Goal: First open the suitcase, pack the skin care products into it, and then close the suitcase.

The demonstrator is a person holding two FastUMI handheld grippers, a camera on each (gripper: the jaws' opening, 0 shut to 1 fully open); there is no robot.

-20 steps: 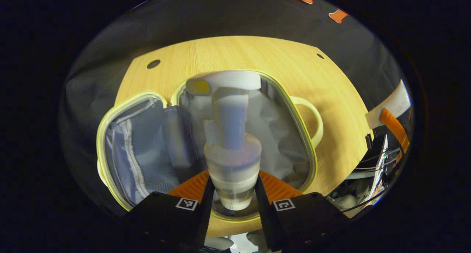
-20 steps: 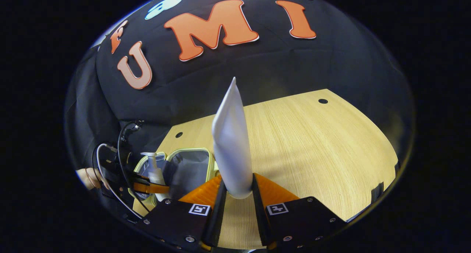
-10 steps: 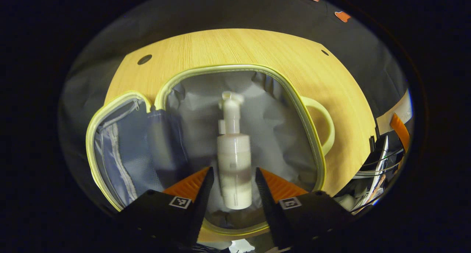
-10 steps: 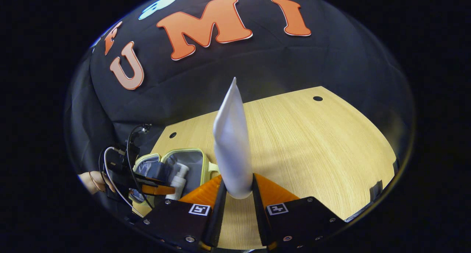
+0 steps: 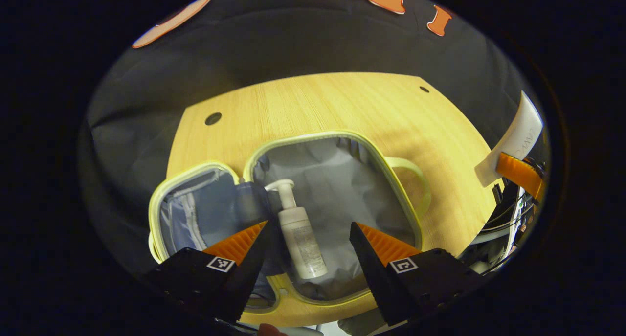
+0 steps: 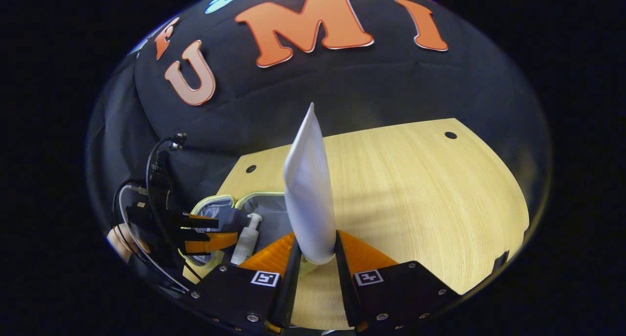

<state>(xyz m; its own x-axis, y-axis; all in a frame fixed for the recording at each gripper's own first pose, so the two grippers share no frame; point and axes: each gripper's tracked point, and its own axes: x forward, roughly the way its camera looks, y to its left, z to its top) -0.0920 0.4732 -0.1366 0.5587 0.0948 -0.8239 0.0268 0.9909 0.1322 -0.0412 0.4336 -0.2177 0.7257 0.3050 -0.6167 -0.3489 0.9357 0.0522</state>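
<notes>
Left gripper view, my left tool (image 5: pixel 309 238) spread wide above pump bottle (image 5: pixel 299 240) lying in open suitcase (image 5: pixel 337 199), right tool (image 6: pixel 315 257) clamping white tube (image 6: pixel 308 199) over surface (image 6: pixel 415 189).

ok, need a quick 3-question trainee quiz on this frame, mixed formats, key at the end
1. True or false: the pump bottle lies inside the open suitcase.
2. Multiple choice: the right tongs are A) open and free, B) shut on the white tube, C) shut on the pump bottle.
3. Fill in: the left tongs are ____, with the pump bottle lying free below them.

Key: 1 true; 2 B; 3 open.
</notes>
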